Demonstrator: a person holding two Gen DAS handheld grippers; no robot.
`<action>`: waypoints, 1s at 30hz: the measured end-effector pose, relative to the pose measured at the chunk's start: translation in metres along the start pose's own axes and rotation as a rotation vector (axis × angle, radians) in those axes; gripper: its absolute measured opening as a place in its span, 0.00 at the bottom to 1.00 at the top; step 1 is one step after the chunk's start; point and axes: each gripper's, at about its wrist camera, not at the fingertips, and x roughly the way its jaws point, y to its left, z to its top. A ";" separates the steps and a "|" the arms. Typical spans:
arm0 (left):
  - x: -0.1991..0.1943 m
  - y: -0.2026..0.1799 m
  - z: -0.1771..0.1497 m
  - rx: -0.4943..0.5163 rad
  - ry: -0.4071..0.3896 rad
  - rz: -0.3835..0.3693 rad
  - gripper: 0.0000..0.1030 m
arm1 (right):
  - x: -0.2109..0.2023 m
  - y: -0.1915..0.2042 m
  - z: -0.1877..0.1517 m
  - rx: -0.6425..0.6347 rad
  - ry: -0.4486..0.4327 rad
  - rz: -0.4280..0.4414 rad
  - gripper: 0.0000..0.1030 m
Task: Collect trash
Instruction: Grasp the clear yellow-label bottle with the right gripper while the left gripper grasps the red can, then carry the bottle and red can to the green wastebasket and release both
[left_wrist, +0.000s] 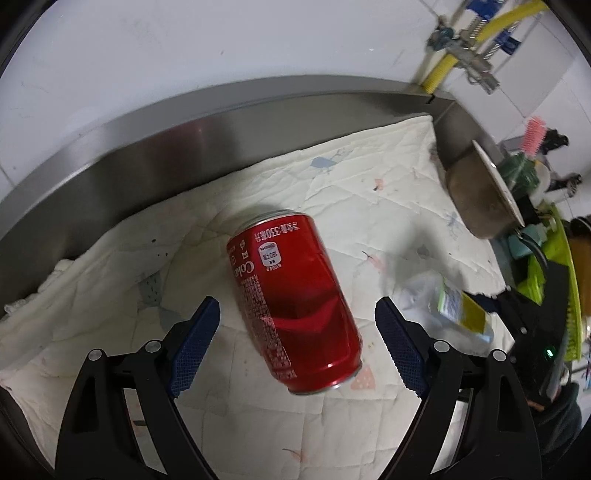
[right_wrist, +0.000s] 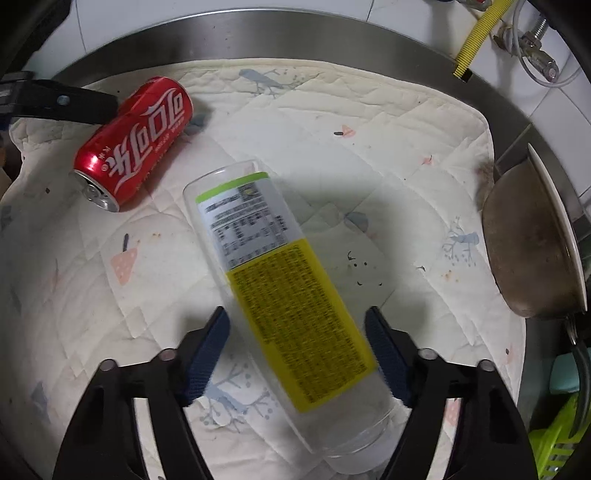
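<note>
A red Coke can (left_wrist: 295, 302) lies on its side on a white quilted cloth (left_wrist: 332, 177). My left gripper (left_wrist: 297, 314) is open, its blue pads on either side of the can, not touching. A clear plastic bottle with a yellow-green label (right_wrist: 291, 295) lies on the same cloth (right_wrist: 406, 147). My right gripper (right_wrist: 297, 328) is open around the bottle's middle; the right pad is very close to it. The can also shows in the right wrist view (right_wrist: 136, 144), with a left gripper finger (right_wrist: 62, 101) behind it. The bottle shows in the left wrist view (left_wrist: 450, 306).
A steel rim (left_wrist: 184, 133) curves behind the cloth. A brown pan (right_wrist: 532, 243) leans at the right edge. A lime-green basket (left_wrist: 554, 288) with dishes and a pink brush (left_wrist: 533, 134) stands right. A yellow hose (right_wrist: 476, 33) and fittings hang on the white wall.
</note>
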 end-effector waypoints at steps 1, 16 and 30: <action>0.003 0.000 0.001 -0.011 0.007 -0.001 0.83 | -0.001 -0.001 0.000 0.012 0.007 0.002 0.60; 0.038 0.005 0.003 -0.121 0.095 0.008 0.70 | -0.057 0.018 -0.046 0.266 -0.015 0.081 0.44; -0.016 -0.026 -0.026 0.044 0.029 -0.063 0.62 | -0.163 0.060 -0.170 0.590 -0.194 -0.080 0.43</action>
